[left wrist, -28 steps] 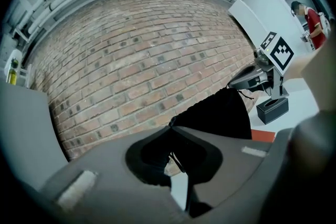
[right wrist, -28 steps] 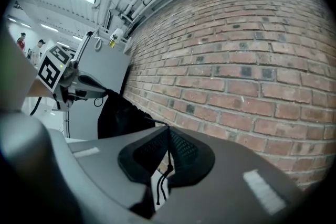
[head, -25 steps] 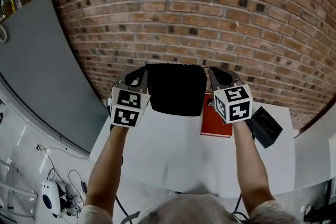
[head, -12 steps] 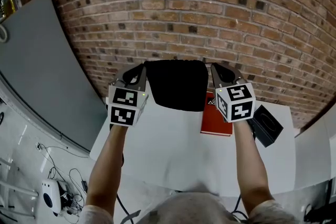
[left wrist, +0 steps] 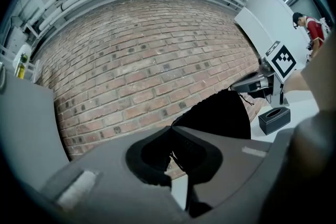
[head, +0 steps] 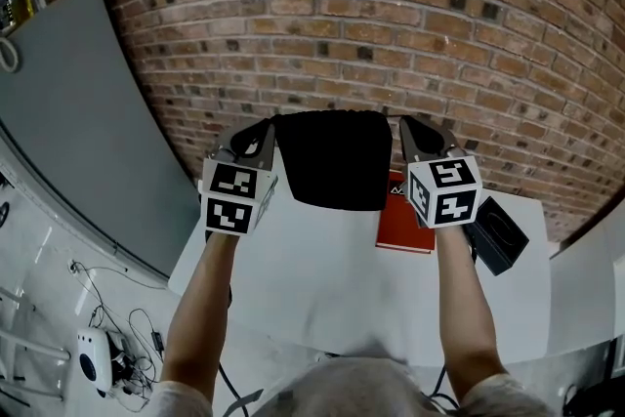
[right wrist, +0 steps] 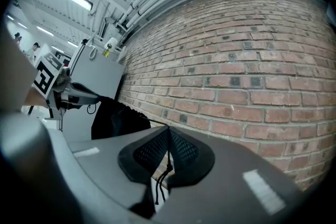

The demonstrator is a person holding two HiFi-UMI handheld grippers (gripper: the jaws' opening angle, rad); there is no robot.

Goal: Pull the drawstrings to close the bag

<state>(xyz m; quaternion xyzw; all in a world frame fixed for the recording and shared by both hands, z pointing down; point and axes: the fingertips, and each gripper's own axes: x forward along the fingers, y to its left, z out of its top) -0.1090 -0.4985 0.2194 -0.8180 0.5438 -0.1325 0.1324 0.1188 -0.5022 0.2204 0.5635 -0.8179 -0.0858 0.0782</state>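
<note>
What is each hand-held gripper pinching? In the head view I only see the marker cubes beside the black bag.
Observer: The right hand-held gripper is shut on a black drawstring, and a loose tail hangs below the jaws.
Operator: And the left?
Observer: The left hand-held gripper is shut too, with a thin black cord caught between its jaws.
Operator: Is the right string slack?
Observer: No, it runs in a straight line from the top of the bag to the jaws.
</note>
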